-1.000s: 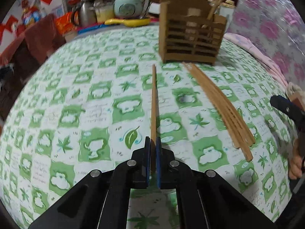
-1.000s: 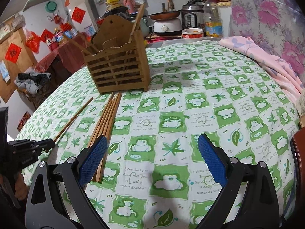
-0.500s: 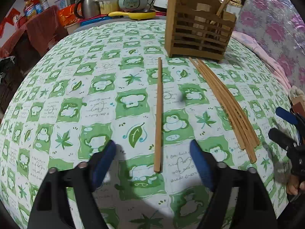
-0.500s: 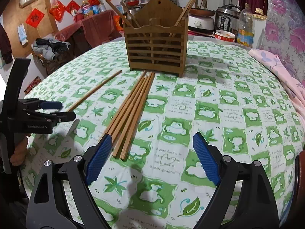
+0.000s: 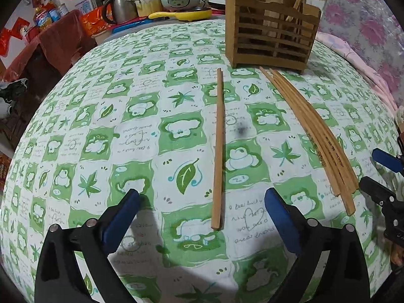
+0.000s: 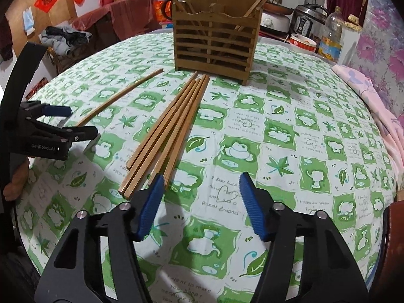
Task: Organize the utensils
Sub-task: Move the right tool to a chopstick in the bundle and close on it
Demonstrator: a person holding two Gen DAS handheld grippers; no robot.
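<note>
Left tool opening, one chopstick lying loose between; right tool closing, empty, beside the chopstick bundle.

Left wrist: you look steeply down, close over the near edge of the table | Right wrist: same, angled toward its far edge | Shared: both show you the wooden holder and loose chopsticks.
</note>
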